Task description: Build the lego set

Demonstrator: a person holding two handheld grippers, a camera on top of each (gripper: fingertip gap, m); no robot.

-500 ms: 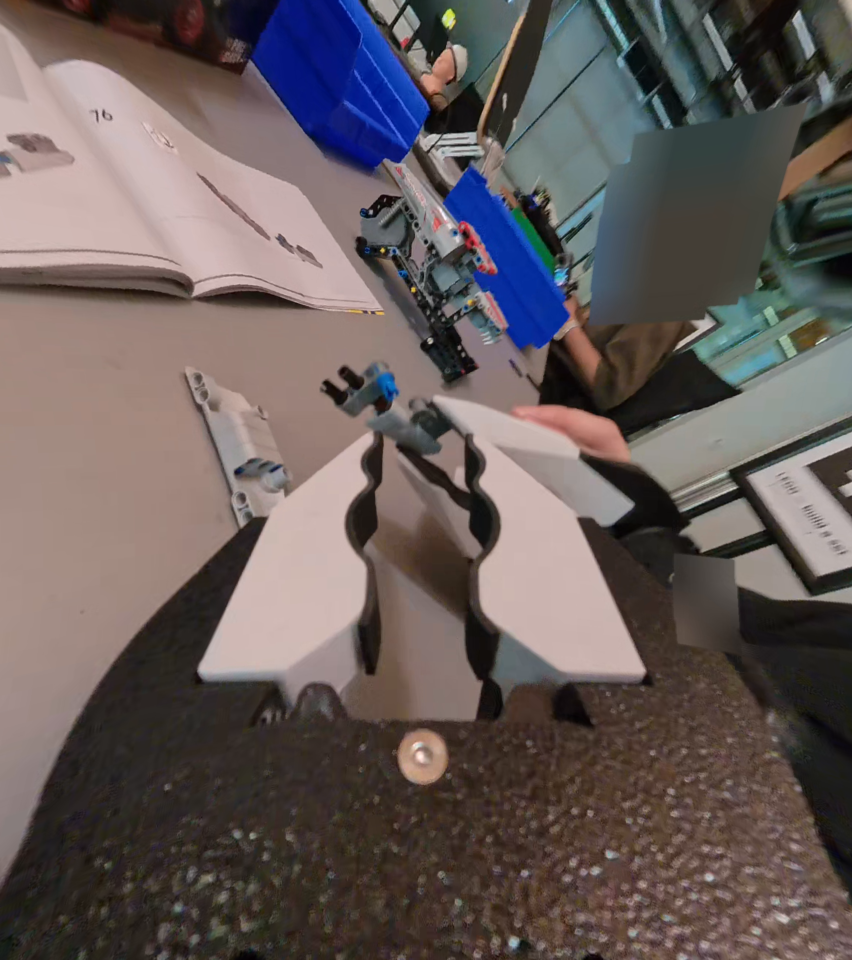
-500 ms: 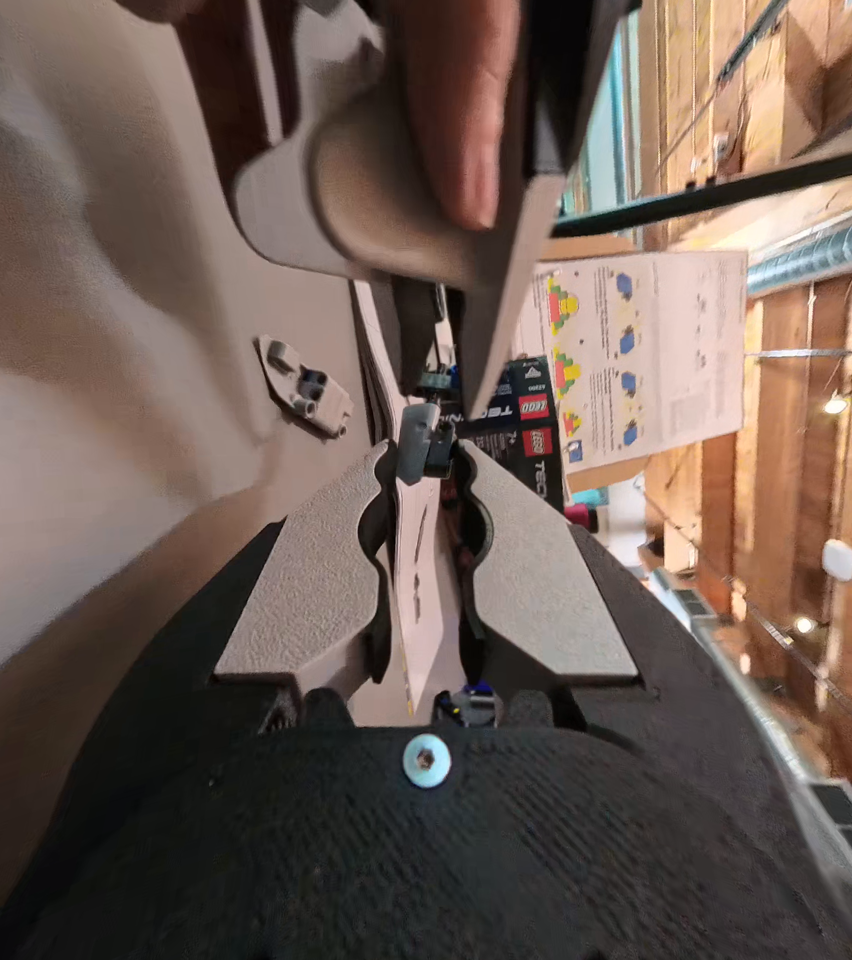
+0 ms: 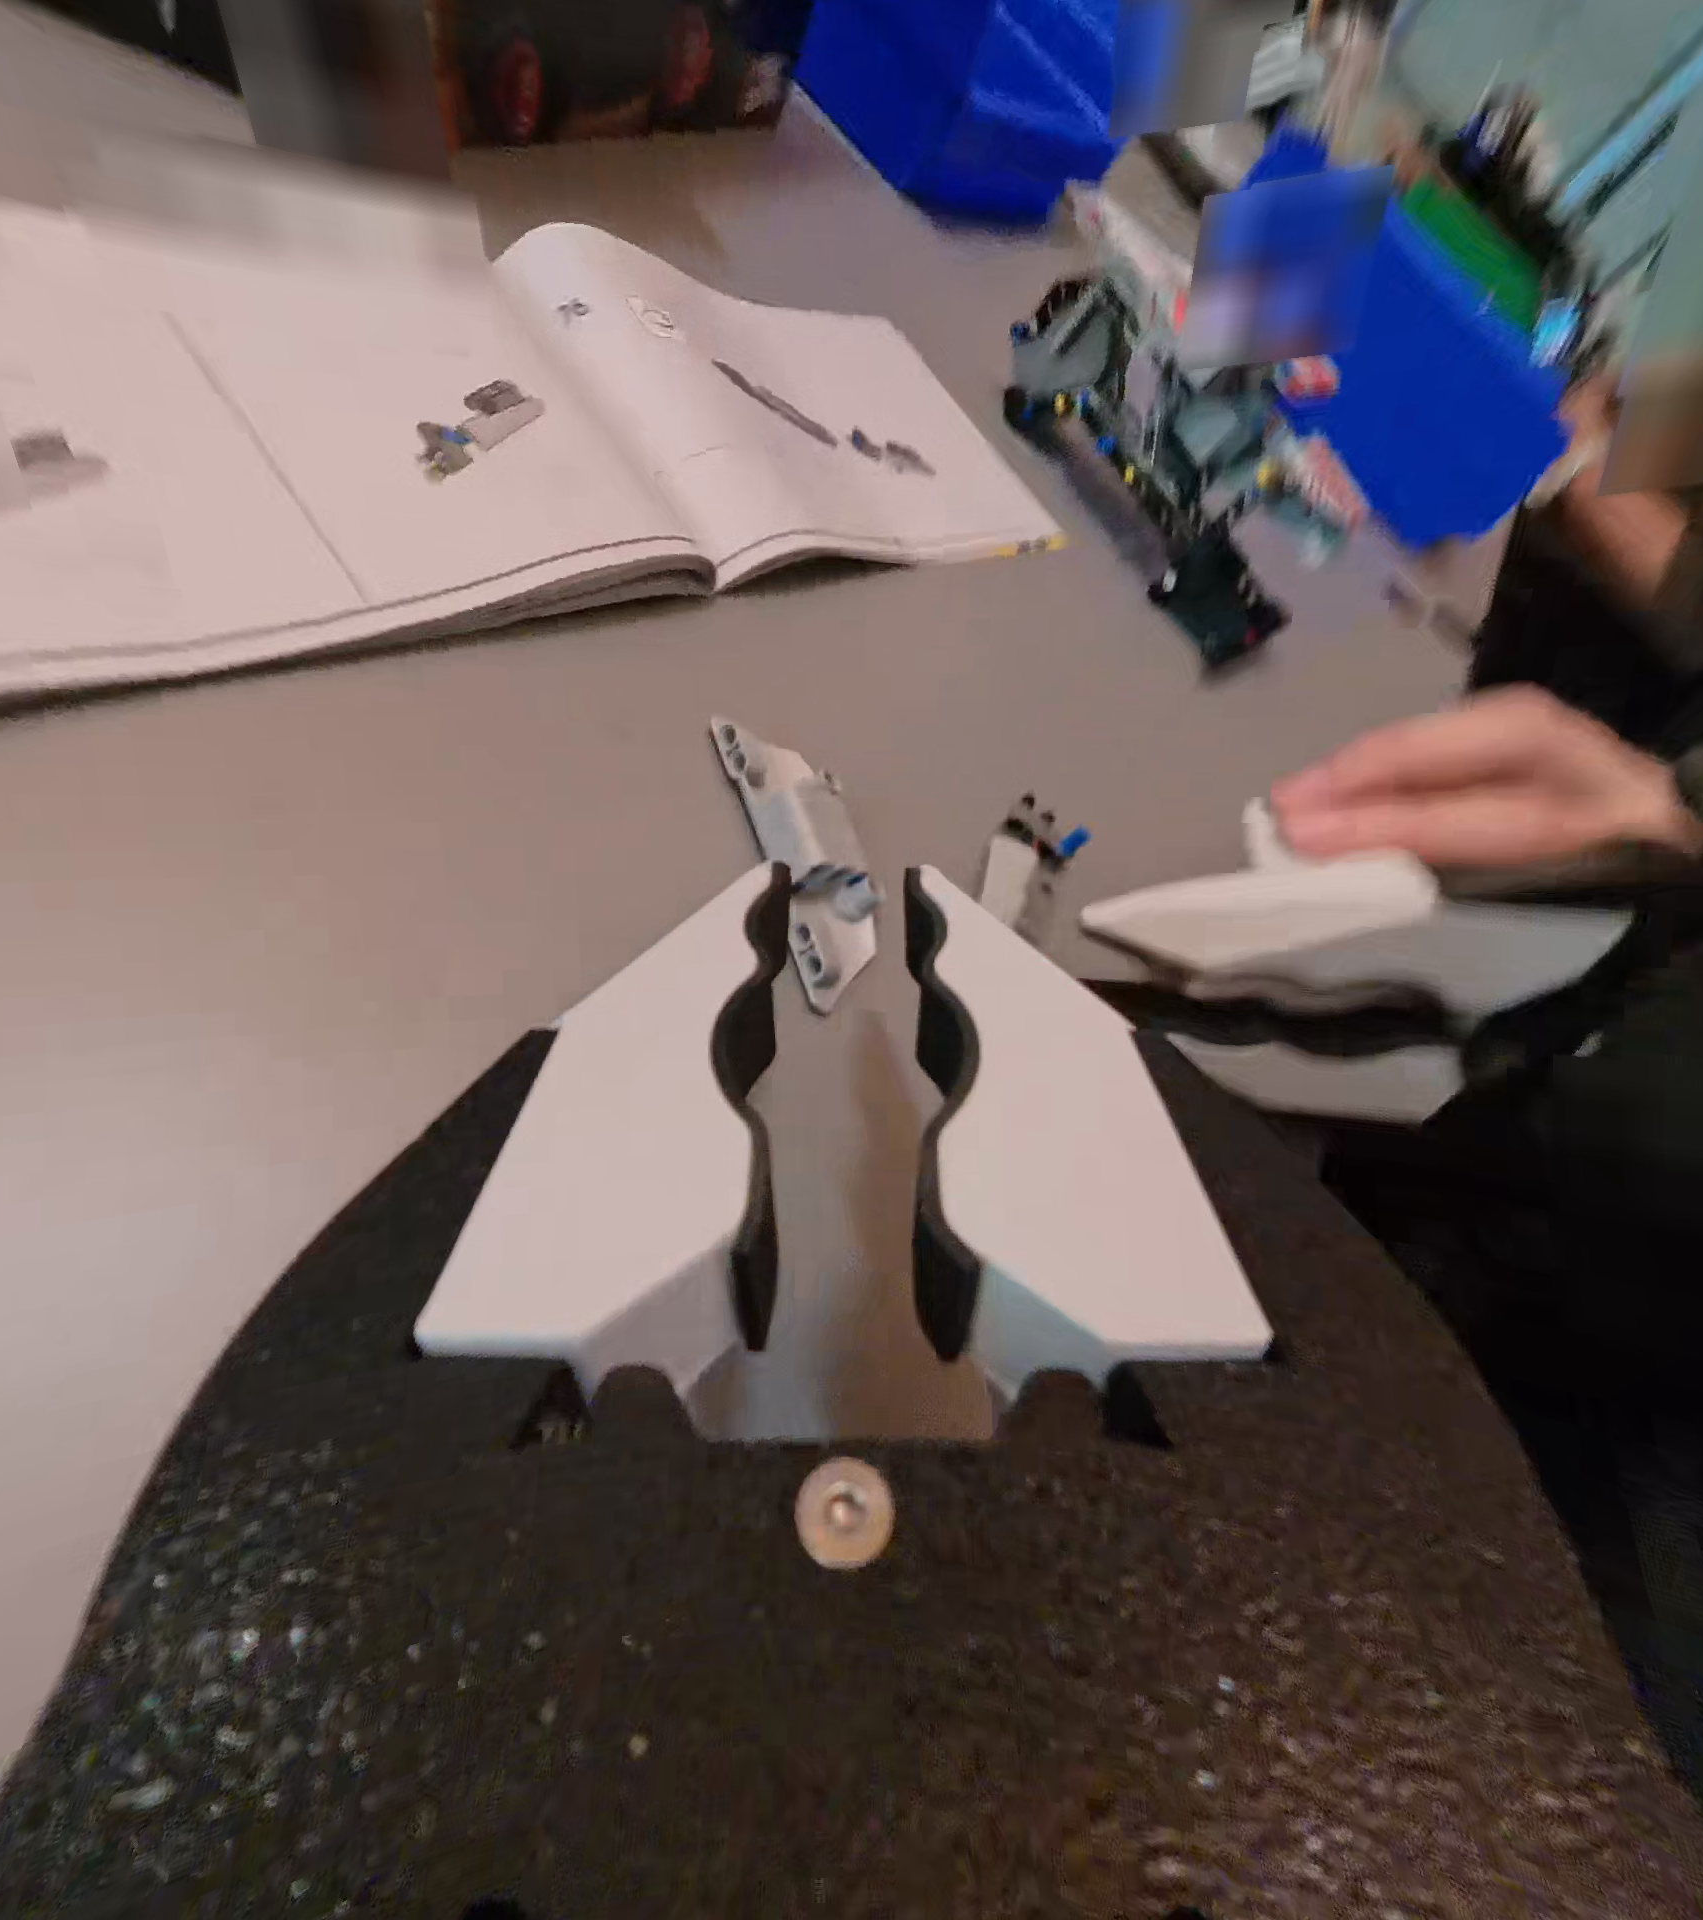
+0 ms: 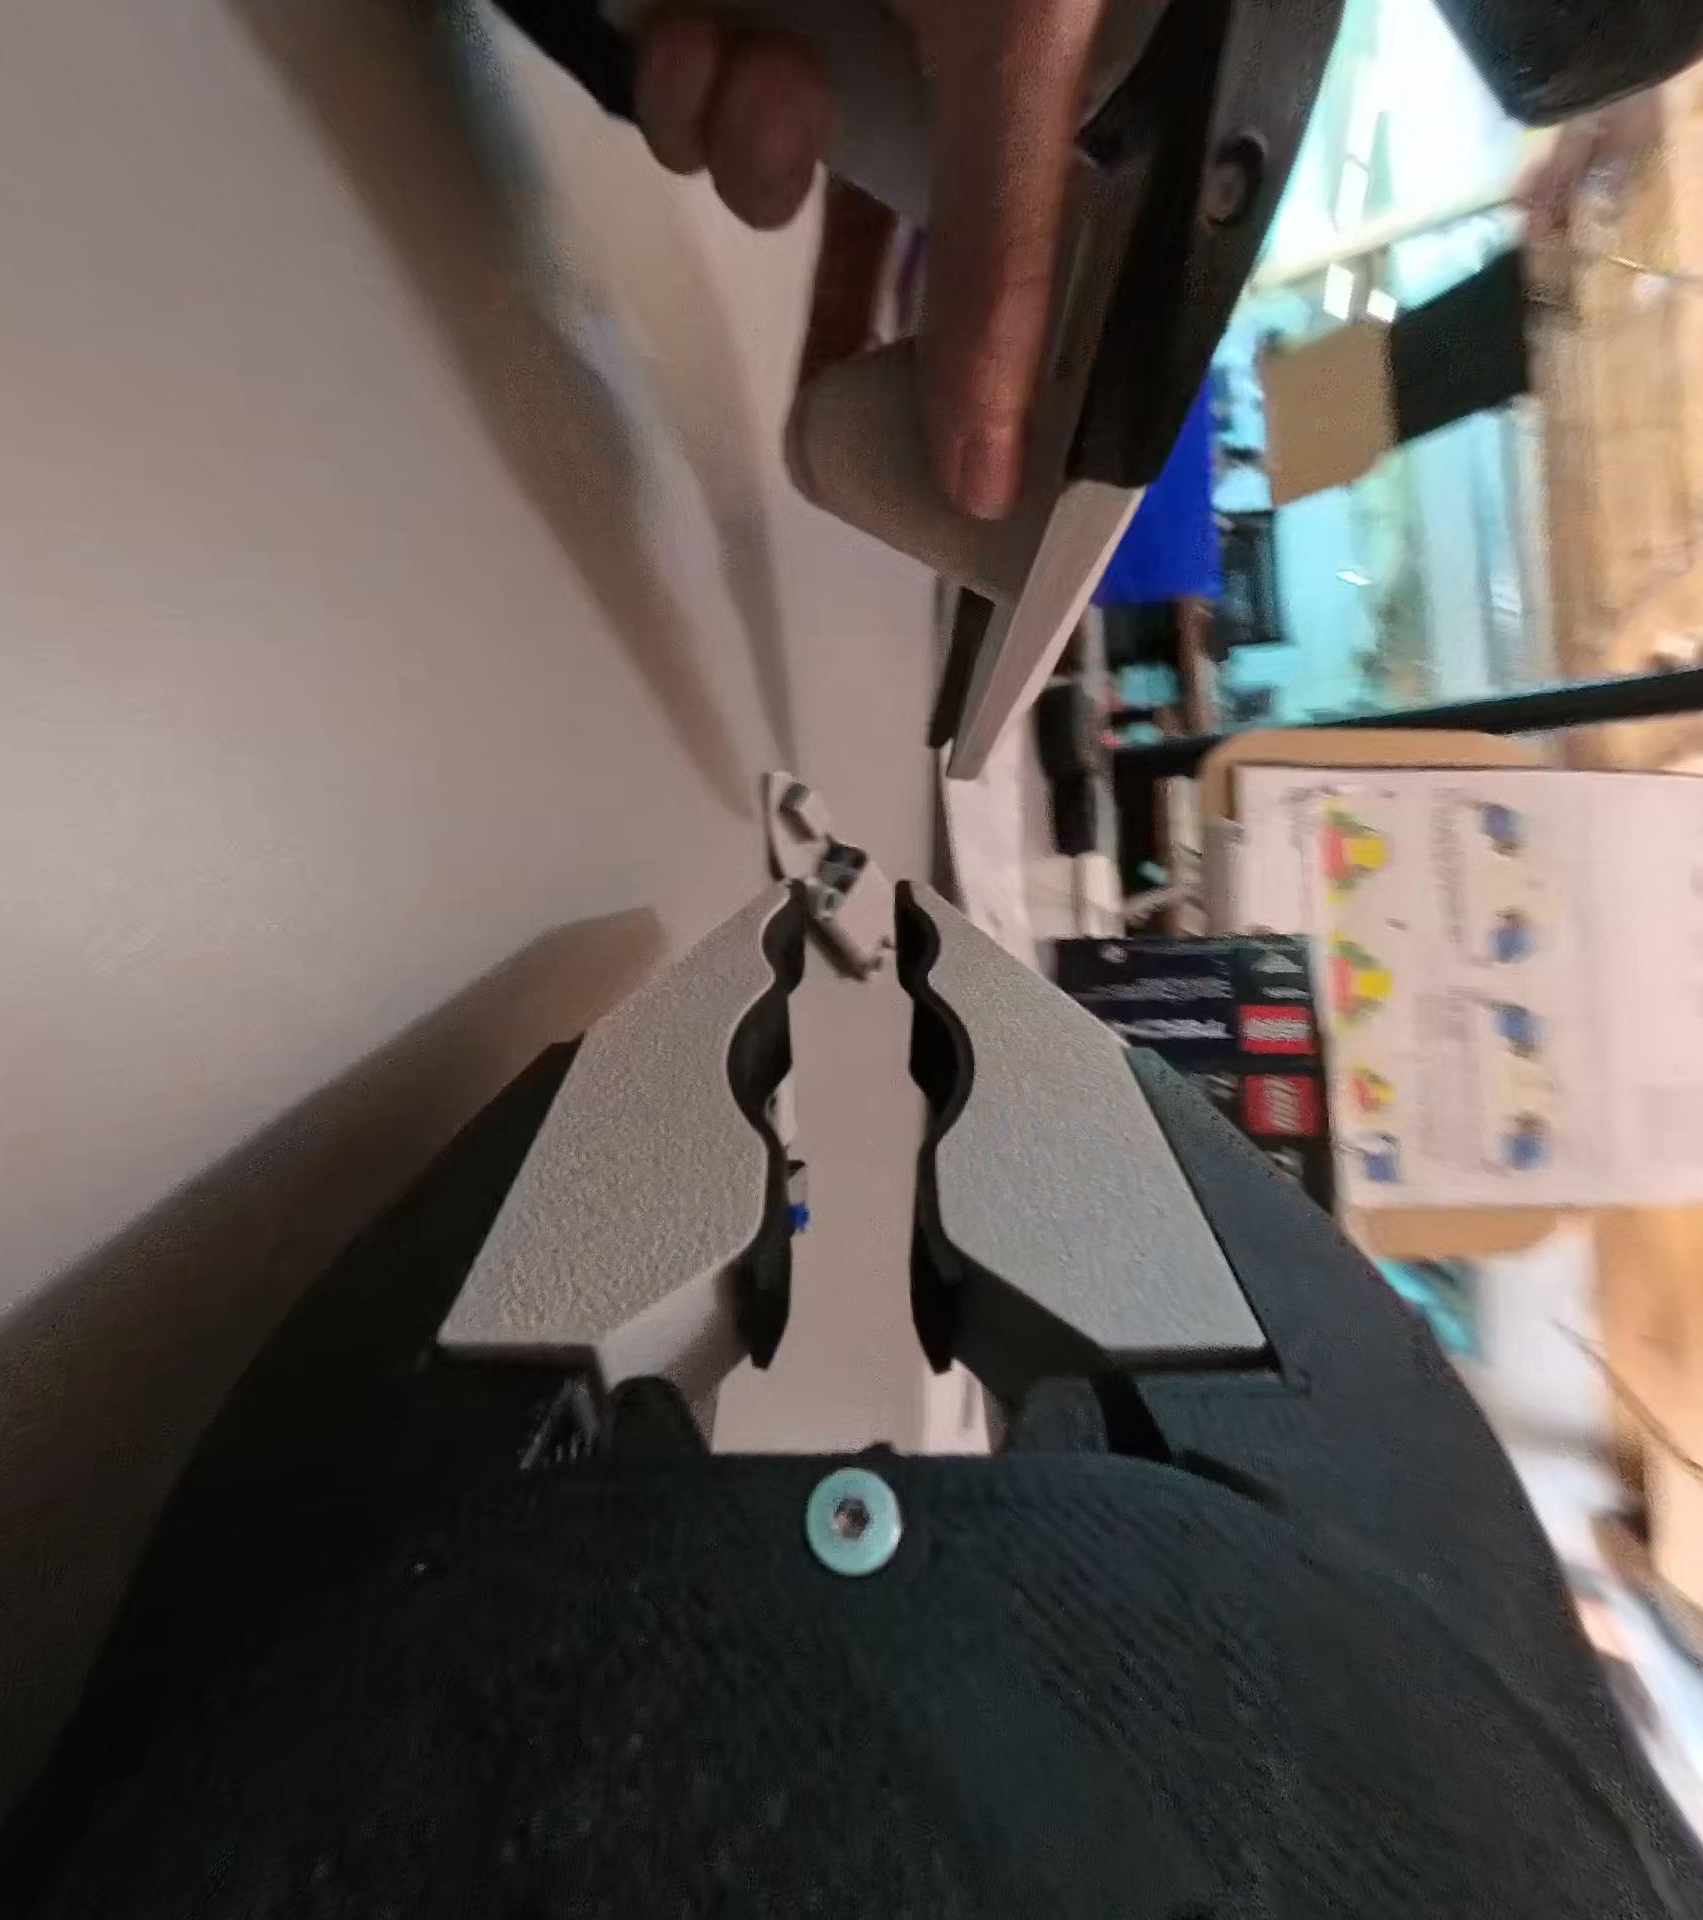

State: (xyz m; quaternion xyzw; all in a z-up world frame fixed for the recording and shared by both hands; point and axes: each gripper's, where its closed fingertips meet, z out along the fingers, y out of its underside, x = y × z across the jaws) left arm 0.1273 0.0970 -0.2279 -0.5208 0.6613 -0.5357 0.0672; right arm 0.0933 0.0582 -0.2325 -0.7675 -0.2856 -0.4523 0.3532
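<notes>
Grey worktop [image 3: 203, 987] carries an open manual [image 3: 411, 468] toward its far edge. My left tongs [image 3: 839, 894] gape empty over the flat grey panel [image 3: 795, 831]; right tongs [image 4: 842, 914] gape too, small pin piece [image 3: 1029, 852] just beside. I'd square up, then pinch the panel's edges gently.

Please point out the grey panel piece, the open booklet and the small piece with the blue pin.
Grey panel [image 3: 793, 831]: left wrist view, its middle.
Booklet [image 3: 327, 416]: left wrist view, left page.
Small piece [image 3: 1018, 857]: left wrist view, its pale body.
</notes>
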